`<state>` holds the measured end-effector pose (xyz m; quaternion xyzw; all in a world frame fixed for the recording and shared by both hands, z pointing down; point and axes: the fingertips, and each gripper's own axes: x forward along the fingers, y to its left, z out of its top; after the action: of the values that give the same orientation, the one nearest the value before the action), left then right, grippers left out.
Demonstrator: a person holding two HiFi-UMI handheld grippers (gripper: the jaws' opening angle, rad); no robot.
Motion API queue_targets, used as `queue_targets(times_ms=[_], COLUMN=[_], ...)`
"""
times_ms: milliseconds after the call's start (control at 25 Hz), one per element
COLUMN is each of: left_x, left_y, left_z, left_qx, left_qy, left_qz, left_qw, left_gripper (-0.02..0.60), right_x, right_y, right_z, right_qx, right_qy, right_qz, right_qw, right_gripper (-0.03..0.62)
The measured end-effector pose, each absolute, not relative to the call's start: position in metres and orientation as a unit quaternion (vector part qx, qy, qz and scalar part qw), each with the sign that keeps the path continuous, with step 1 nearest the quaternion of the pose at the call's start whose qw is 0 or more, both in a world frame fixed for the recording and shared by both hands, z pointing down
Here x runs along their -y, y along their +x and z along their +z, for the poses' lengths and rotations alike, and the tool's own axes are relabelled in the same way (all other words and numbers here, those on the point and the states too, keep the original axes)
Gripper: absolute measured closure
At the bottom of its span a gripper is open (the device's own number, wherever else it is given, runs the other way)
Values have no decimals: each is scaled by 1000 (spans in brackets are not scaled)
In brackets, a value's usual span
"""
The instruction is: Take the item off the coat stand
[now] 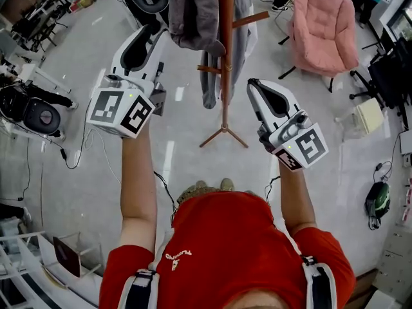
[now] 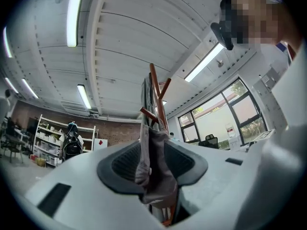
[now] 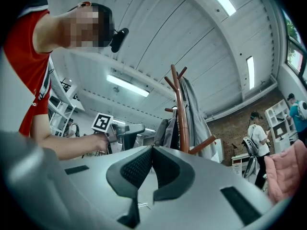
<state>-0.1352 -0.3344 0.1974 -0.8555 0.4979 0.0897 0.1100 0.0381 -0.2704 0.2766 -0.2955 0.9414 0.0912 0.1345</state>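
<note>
Left gripper: jaws closed on the lower edge of the gray garment, with fabric bunched between the pads. The garment is not off yet; it hangs from a peg of the coat stand, on its left side in head view. Right gripper: jaws pressed together, nothing in them, just right of the pole and apart from it. A lighter garment hangs on the far side. A pink chair stands further right.

No text can be read; the white print on the red shirt is illegible.
</note>
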Motion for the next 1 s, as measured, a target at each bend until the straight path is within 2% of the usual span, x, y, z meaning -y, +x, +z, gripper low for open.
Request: queue_targets(times_ms=[280,600,640,720,800,880,1000], left_x=[388,434,436,437,437,436,436], left_y=[-121,-104,-103,-101,-101,-105,-111], left_z=[185,194,195,199,201,198,189], left_qx=[-441,-386,-381,-371,-366,-371,-386], left_qy=[-891,-921,-923,-928,-930,-927,-921], left_qz=[67,35,34,33,36,44,57], left_qw=[89,45,39,31,27,24,23], left_gripper=[376,371,386,469,521,550,558], right_x=[278,276,275,273,270,268,265], right_y=[37,50,51,54,55,54,55], right_z=[269,273,274,276,280,284,288], right_qx=[-931,-918,-917,-914,-913,-912,-912], right_qy=[-325,-363,-367,-373,-377,-380,-383], right_qz=[101,98,97,94,92,89,85], right_qw=[128,126,125,125,124,122,120], right_gripper=[574,574,574,574,574,574,574])
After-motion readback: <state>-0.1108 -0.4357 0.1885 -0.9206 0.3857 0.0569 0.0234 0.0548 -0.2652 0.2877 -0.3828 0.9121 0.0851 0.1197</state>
